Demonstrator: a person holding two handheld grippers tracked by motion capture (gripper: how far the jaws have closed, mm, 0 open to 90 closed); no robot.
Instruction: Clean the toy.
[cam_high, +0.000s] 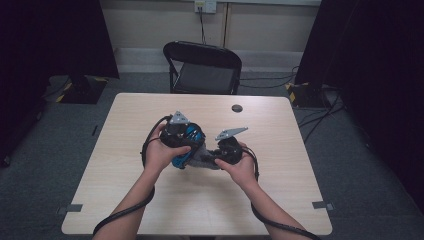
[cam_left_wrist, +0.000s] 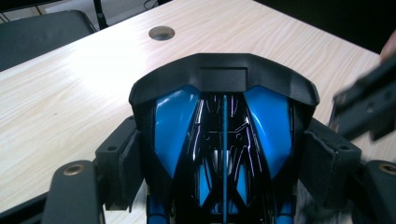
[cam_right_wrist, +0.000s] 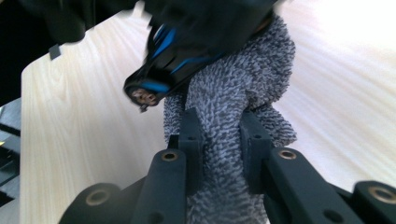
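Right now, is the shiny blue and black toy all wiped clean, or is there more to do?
Picking up looks done: the left gripper clamps the blue and black toy above the table, and the right gripper pinches the grey cloth. In hand: the cloth presses against the toy's underside, mid-wipe. Probably left: more wiping, then setting both down. Whether it is clean, I cannot tell.

A pale wood-grain table (cam_high: 125, 150) stood on grey carpet, square-cornered, with a round cable hole (cam_high: 237, 108) near its far edge, right of centre. Near the middle, a grey towel (cam_high: 205, 159) seemed to rest on the tabletop under a blue and black object (cam_high: 187, 145); whether that object touched the wood could not be told
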